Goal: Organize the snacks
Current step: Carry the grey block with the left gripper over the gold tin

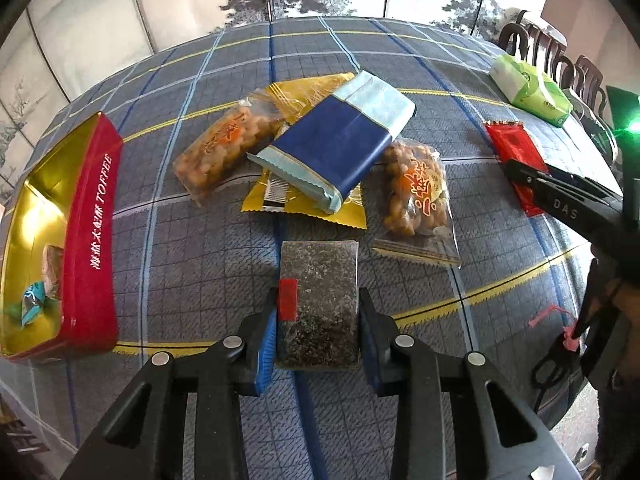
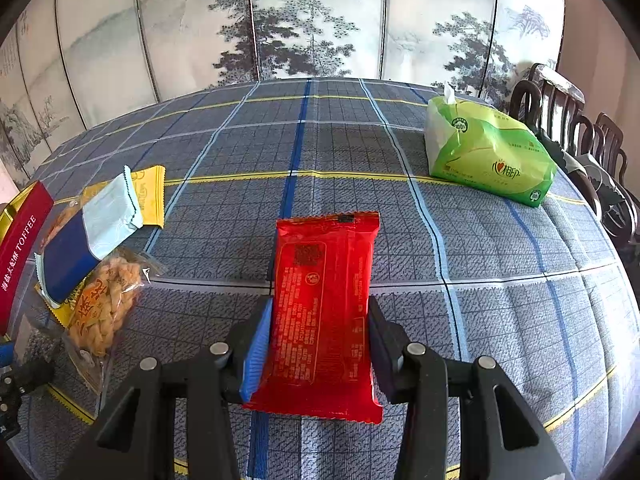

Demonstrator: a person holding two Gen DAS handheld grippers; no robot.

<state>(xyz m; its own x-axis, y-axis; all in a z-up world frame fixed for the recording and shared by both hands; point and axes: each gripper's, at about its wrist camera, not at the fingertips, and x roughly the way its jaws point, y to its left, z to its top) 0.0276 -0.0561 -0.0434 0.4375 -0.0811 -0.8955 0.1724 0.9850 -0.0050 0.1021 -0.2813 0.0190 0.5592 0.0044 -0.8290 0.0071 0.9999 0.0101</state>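
My left gripper [image 1: 318,322]: clenched on dark speckled snack bar [image 1: 318,296], near table's front edge. My right gripper [image 2: 320,344]: grasping red snack packet [image 2: 326,308], mid-table. Toffee tin [image 1: 90,236]: left edge.

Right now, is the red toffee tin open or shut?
Open: the red toffee tin has no lid on, and its gold inside shows wrapped sweets.

A dark speckled snack bar [image 1: 318,304] with a red label sits clamped between the left claw's [image 1: 318,320] pads. A red wrapped snack packet [image 2: 324,312], printed side up, lies lengthwise, pinched between the right claw's [image 2: 320,336] pads.
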